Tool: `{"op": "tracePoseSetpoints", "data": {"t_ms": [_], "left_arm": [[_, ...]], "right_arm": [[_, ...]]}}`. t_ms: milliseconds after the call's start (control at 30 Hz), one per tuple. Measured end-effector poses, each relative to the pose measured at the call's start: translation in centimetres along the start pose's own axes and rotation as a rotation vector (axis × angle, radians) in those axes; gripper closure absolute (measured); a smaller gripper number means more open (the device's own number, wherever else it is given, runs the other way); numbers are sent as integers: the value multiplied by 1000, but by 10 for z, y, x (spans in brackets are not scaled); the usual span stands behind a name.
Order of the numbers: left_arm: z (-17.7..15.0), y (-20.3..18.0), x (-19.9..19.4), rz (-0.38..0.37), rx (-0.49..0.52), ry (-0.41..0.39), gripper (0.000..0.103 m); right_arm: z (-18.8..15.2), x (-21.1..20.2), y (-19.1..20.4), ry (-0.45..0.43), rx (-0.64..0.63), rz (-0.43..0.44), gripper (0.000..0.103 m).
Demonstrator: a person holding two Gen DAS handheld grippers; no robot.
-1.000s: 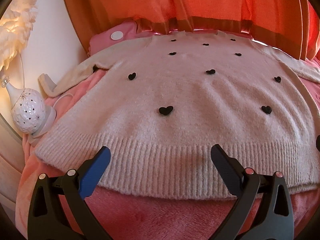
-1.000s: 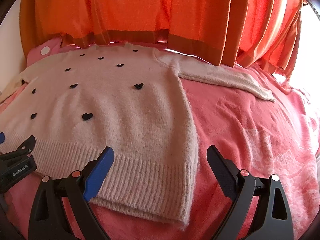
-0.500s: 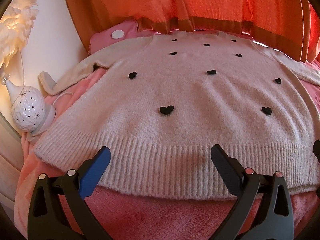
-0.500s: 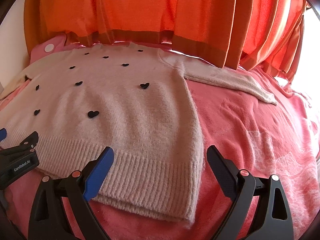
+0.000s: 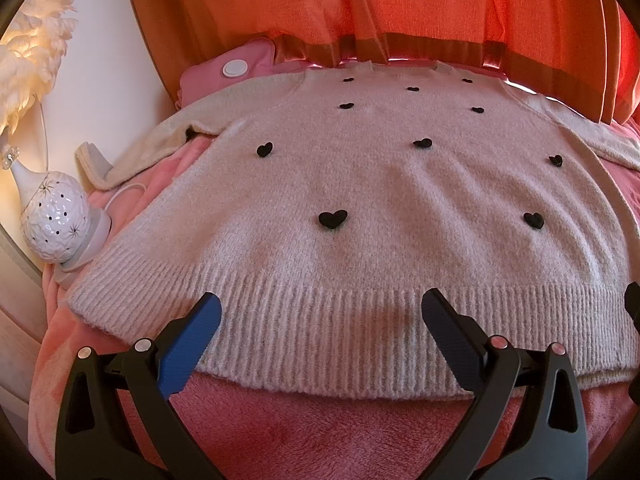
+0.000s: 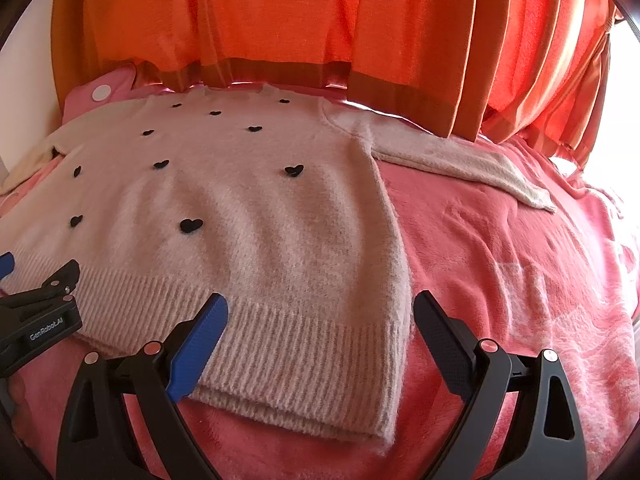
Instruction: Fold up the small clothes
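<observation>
Hovering just short of the ribbed hem (image 5: 340,336), the left gripper (image 5: 320,320) holds its jaws wide with nothing between them; the right gripper (image 6: 320,320) does the same at the hem's right corner (image 6: 384,380). Over the last second the sweater (image 5: 380,184) has only drifted slightly in both views, the right gripper nudging a little toward that corner, so I judge no fold is begun and the pair are lining up on the hem. Beyond the hem the sweater lies flat, front up, on the pink blanket (image 6: 500,260), sleeves out to either side of it. Past its neckline hang the orange curtains (image 6: 280,20); left of its near corner stands a white lamp (image 5: 56,220).
</observation>
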State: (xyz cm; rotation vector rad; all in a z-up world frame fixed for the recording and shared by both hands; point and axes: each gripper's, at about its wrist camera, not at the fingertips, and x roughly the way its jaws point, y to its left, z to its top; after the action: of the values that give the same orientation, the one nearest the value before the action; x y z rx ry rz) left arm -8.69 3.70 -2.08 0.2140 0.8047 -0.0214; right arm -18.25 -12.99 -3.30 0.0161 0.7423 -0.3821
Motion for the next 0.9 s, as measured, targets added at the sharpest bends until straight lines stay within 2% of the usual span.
{"op": "tracePoseSetpoints", "data": {"t_ms": [900], "left_arm": [[0,-2,0,-6,-3,4,5]], "right_arm": [[-1,0,5,-1,-1,1,11]]}}
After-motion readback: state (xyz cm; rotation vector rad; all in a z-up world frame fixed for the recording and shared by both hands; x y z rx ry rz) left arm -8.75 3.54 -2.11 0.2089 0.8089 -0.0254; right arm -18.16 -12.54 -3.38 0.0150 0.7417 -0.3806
